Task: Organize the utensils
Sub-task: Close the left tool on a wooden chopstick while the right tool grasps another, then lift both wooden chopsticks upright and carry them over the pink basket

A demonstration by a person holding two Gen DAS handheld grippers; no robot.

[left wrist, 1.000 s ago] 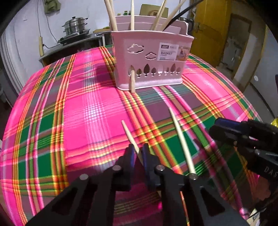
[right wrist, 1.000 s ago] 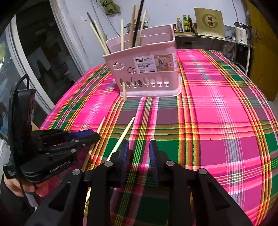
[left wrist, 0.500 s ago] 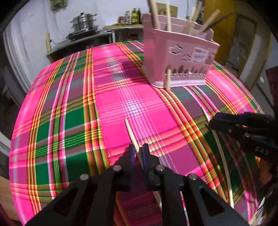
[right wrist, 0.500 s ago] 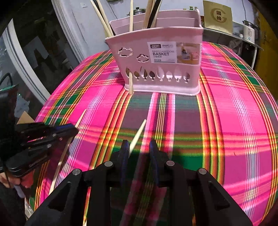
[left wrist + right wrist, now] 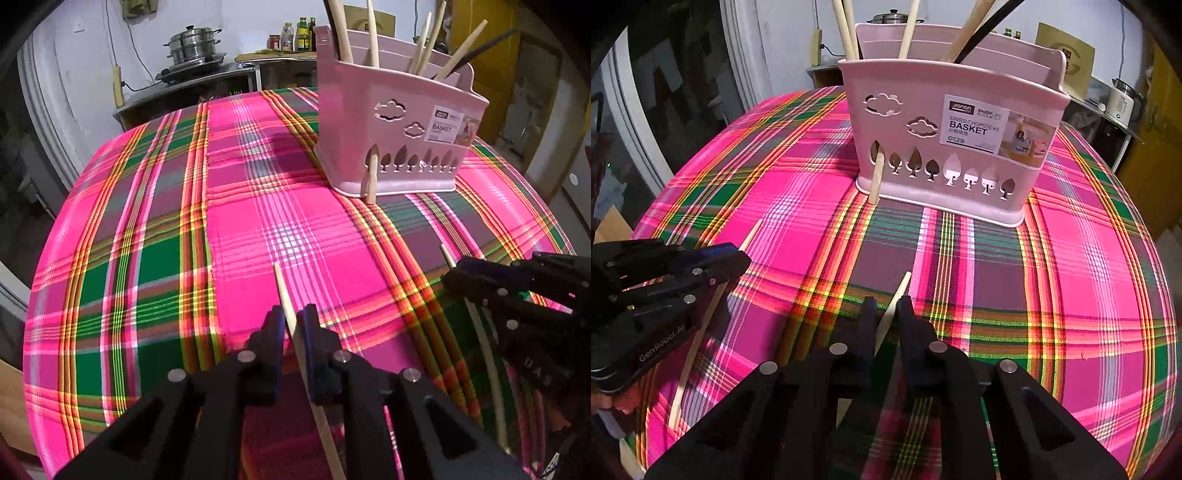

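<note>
Two grippers, one chopstick each.
The left gripper [image 5: 294, 319] pinches a chopstick [image 5: 282, 291]; the right gripper [image 5: 886, 314], jaws just closing, clamps another chopstick [image 5: 897, 299] at lower centre, the pink basket [image 5: 945, 147] above.

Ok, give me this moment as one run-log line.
left tongs: shut on chopstick | right tongs: just closed on second chopstick | pink basket: ahead, on plaid cloth

Both wrist cameras look steeply down across the plaid-clothed table [image 5: 147, 229] toward the pale pink plastic chopstick basket [image 5: 399, 122] [image 5: 945, 122], which both show; the right view sits nearer.
</note>
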